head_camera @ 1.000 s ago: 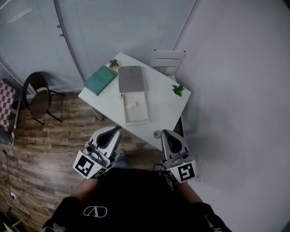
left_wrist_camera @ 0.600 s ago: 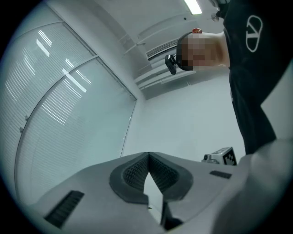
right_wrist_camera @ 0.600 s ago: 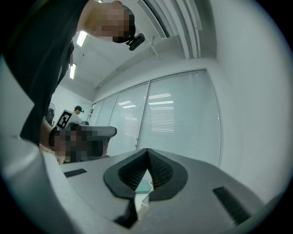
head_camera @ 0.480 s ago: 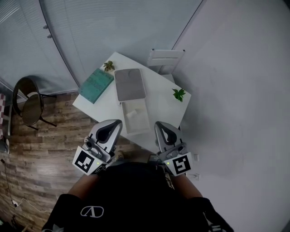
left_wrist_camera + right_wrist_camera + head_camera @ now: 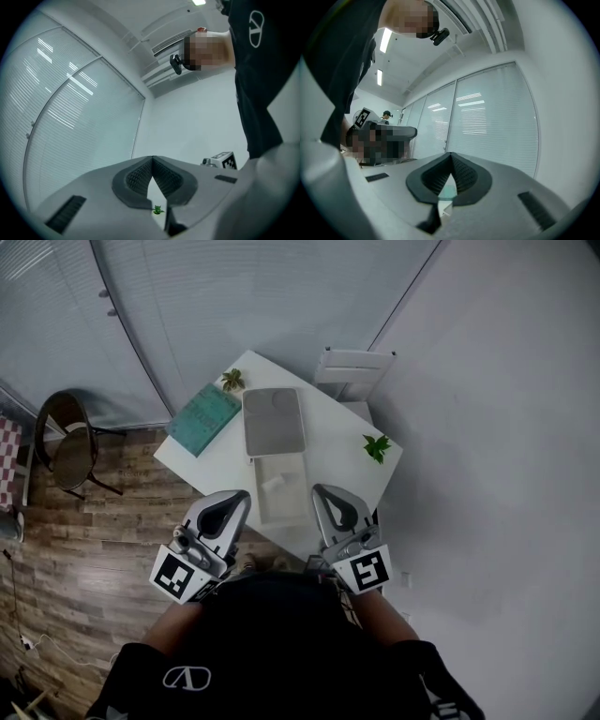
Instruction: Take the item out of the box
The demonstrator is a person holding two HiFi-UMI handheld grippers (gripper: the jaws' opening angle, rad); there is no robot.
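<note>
In the head view an open white box [image 5: 298,486] lies on the white table [image 5: 342,460], with a small white item [image 5: 273,484] inside it. Its grey lid [image 5: 275,422] lies flat just beyond it. My left gripper [image 5: 246,493] hangs at the table's near edge, left of the box, jaws shut and empty. To the right of the box's near end, my right gripper [image 5: 317,489] is shut and empty too. In both gripper views the jaw tips meet: left gripper [image 5: 152,158], right gripper [image 5: 450,153]. Neither gripper touches the box.
A teal book [image 5: 204,416] lies at the table's left. Small green plants stand at the far corner [image 5: 232,381] and at the right edge [image 5: 378,447]. A white chair [image 5: 358,371] stands behind the table, and a dark round chair [image 5: 66,442] on the wooden floor at left.
Both grippers have moved forward to the table's near edge and now flank the box's near end. Both stayed shut.
</note>
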